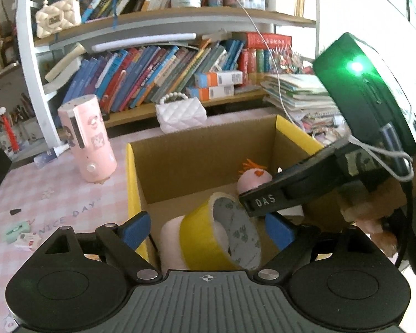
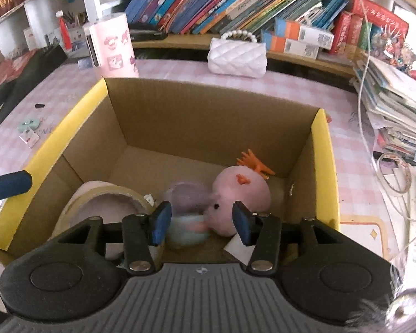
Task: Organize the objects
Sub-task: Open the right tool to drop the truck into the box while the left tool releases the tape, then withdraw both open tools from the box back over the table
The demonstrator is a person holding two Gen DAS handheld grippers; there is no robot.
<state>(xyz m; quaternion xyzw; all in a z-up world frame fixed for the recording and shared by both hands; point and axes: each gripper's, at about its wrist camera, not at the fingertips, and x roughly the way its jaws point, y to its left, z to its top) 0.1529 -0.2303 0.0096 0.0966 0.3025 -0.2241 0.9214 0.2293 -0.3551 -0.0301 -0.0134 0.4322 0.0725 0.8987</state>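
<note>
Left gripper [image 1: 208, 229]: left wrist view; ribbed grey body, blue-padded fingers spread wide, gripping nothing.
Tape roll [image 1: 222, 238]: glossy yellow ring with a grey patterned liner, tilted on edge between the spread fingers, leaning on a pale pink fuzzy roll [image 1: 172, 238], inside the box.
Cardboard box [image 1: 180, 166]: corrugated brown walls, yellow flap edges, on a pink checked tablecloth [image 1: 55, 194].
Right gripper, seen from left [image 1: 263, 201]: black finger marked "DAS", over the box.
Right gripper [image 2: 202, 219]: right wrist view; blue pads parted, empty, low in the box.
Plush toy [image 2: 240, 194]: soft pink rounded body, orange crest, just beyond the fingers, touching a blurred pastel ball [image 2: 187, 230].
Humidifier [image 2: 112, 47]: smooth pink cylinder behind the box.
Quilted handbag [image 2: 237, 55]: white, pearl handle, beyond the box.
</note>
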